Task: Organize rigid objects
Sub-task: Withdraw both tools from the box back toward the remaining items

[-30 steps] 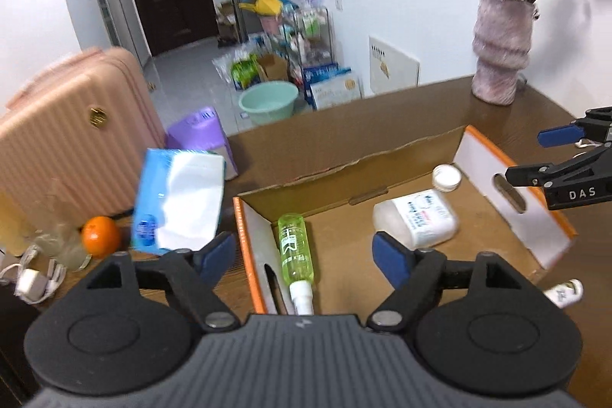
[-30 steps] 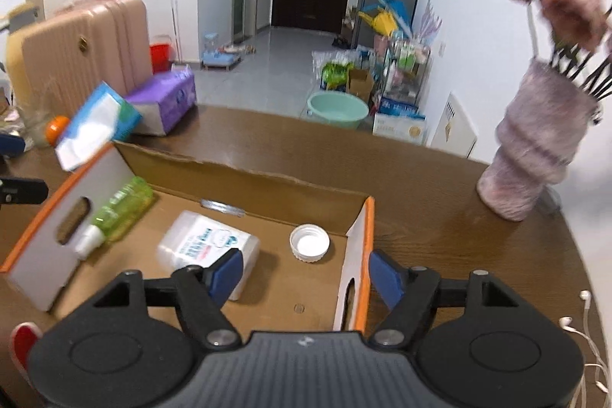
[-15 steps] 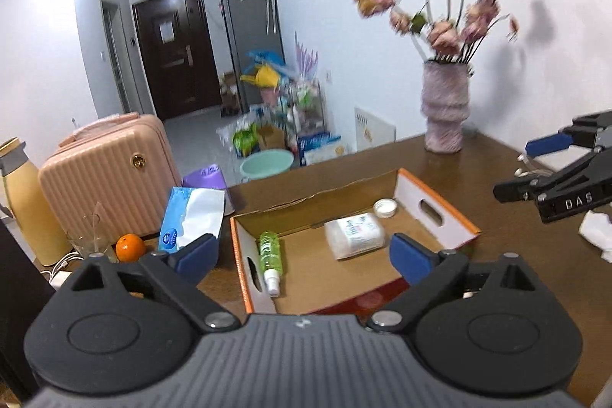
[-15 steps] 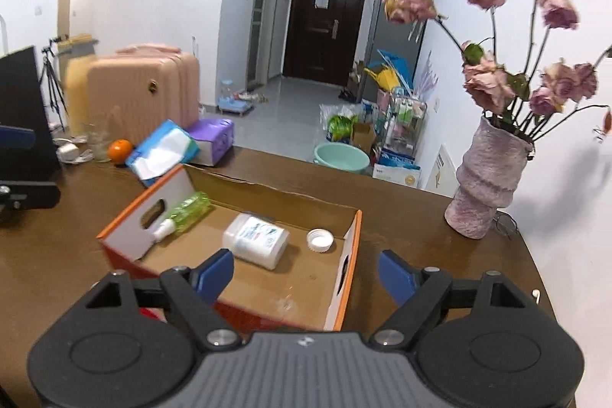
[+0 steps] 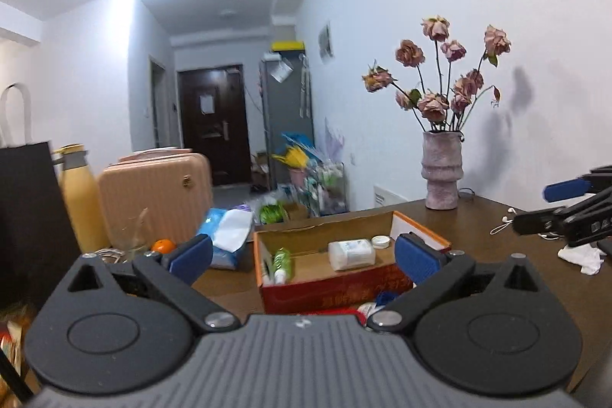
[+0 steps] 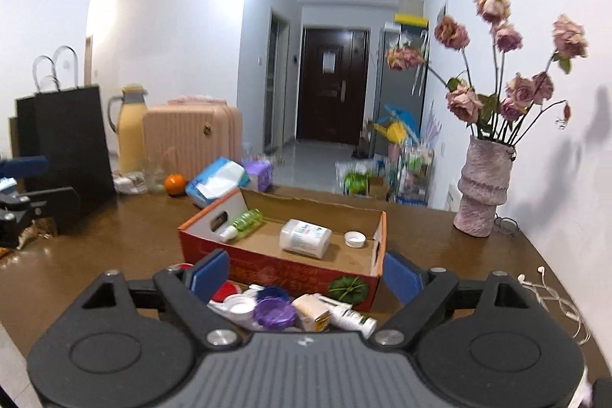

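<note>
Both my grippers [image 5: 302,257] [image 6: 306,274] have backed off the cardboard box [image 6: 275,264], jaws just opening wide, empty | risk: nudging loose caps [image 6: 273,310] off desk's near edge.

Brown table [image 6: 114,239], cardboard box [image 6: 283,264], vase [image 6: 484,190], orange [image 6: 175,184], earphones [image 6: 550,293]

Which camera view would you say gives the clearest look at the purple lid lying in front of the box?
The right wrist view: the purple lid lies unobstructed, just ahead of the open right gripper. In the left wrist view that spot is mostly hidden behind the gripper body, and no purple lid can be made out.
</note>
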Demonstrator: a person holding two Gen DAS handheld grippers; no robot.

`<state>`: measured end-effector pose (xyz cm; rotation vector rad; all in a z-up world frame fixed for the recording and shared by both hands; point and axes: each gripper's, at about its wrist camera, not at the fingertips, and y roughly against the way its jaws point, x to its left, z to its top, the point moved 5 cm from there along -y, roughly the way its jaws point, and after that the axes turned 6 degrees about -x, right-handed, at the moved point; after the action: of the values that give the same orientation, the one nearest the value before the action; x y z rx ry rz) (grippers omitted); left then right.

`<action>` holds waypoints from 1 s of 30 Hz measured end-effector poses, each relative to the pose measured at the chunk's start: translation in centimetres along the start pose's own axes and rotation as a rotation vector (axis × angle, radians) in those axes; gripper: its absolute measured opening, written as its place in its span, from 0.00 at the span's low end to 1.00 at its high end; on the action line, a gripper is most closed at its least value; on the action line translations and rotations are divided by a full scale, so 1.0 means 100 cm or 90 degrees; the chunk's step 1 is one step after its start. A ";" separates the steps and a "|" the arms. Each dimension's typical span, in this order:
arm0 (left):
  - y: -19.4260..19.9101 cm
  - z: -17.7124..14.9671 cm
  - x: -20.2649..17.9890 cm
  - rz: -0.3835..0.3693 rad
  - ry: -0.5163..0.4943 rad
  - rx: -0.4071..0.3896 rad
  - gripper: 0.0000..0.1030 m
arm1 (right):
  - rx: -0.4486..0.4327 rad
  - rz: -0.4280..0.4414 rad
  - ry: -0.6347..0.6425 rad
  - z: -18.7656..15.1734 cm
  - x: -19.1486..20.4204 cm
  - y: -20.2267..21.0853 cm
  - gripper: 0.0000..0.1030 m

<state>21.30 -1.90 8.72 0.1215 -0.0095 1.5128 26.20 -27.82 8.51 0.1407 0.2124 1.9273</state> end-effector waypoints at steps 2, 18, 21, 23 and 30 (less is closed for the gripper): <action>0.017 -0.023 0.002 0.031 0.018 0.003 1.00 | -0.011 0.001 -0.025 -0.020 0.010 0.015 0.87; 0.047 -0.098 -0.009 0.019 0.058 0.086 1.00 | 0.046 -0.022 -0.059 -0.111 0.048 0.051 0.86; 0.028 -0.103 -0.017 -0.004 0.058 0.110 1.00 | 0.056 -0.029 -0.075 -0.113 0.037 0.042 0.85; 0.013 -0.106 -0.025 -0.024 0.054 0.122 0.99 | 0.062 -0.034 -0.072 -0.113 0.032 0.034 0.85; -0.063 -0.107 -0.049 -0.078 0.034 0.153 0.72 | 0.088 -0.051 -0.089 -0.111 0.004 -0.008 0.80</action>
<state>26.58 -6.16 -2.81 0.2693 0.2197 1.3896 24.57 -28.06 -2.51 0.3529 0.2536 1.8142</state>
